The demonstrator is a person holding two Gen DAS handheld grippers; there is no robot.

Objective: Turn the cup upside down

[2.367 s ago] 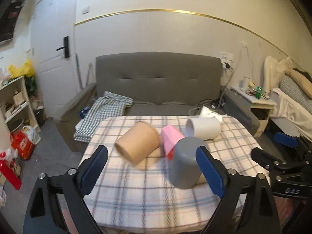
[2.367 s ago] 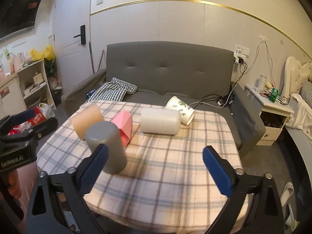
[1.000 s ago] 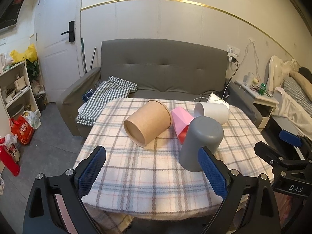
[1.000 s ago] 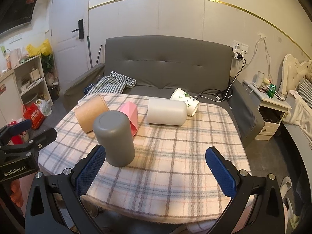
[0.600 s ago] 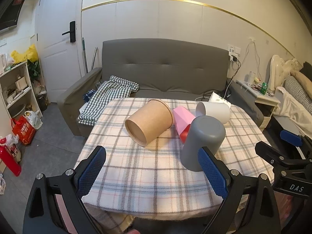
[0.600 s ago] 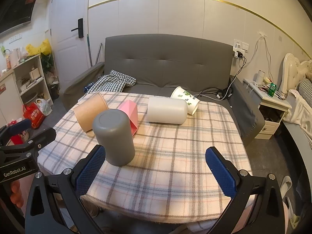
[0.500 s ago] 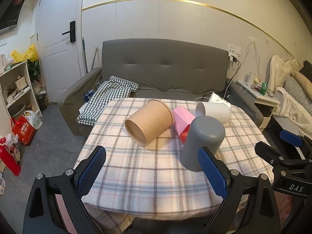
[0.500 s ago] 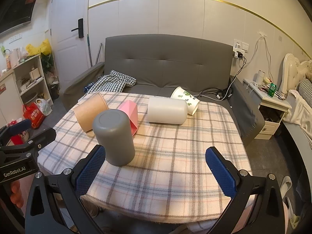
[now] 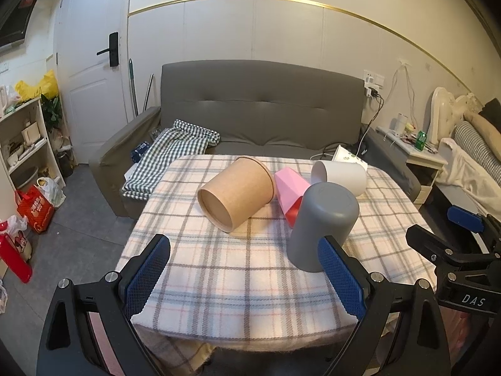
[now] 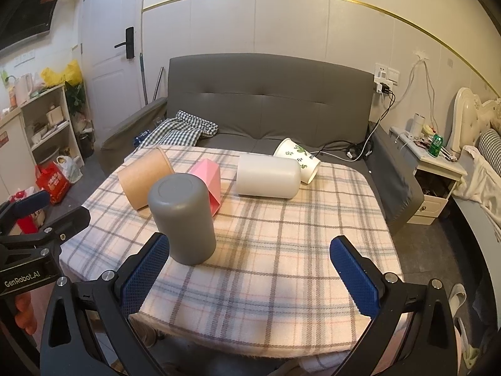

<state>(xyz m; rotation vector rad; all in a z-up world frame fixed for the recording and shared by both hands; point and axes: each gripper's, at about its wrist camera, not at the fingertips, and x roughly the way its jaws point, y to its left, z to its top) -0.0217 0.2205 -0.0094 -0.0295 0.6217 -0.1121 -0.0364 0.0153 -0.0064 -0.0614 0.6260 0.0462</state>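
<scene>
The grey cup [image 10: 181, 221] is standing mouth-down on the plaid-covered surface [image 10: 281, 250] (beside a pink box [image 10: 209, 177]), while the left gripper [image 9: 245, 277] and right gripper [image 10: 250, 277] are hovering, jaws wide, empty.

We find the upturned cup [image 10: 181, 219] nearest on the table [image 10: 281, 250], three cups lying behind it, the sofa [image 10: 266, 106] beyond.

Grey cup [image 10: 181, 223] upside down on the checked table [image 10: 281, 250].
It stands mouth-down, flat base up, just in front of the pink cup [image 10: 209, 179].
</scene>
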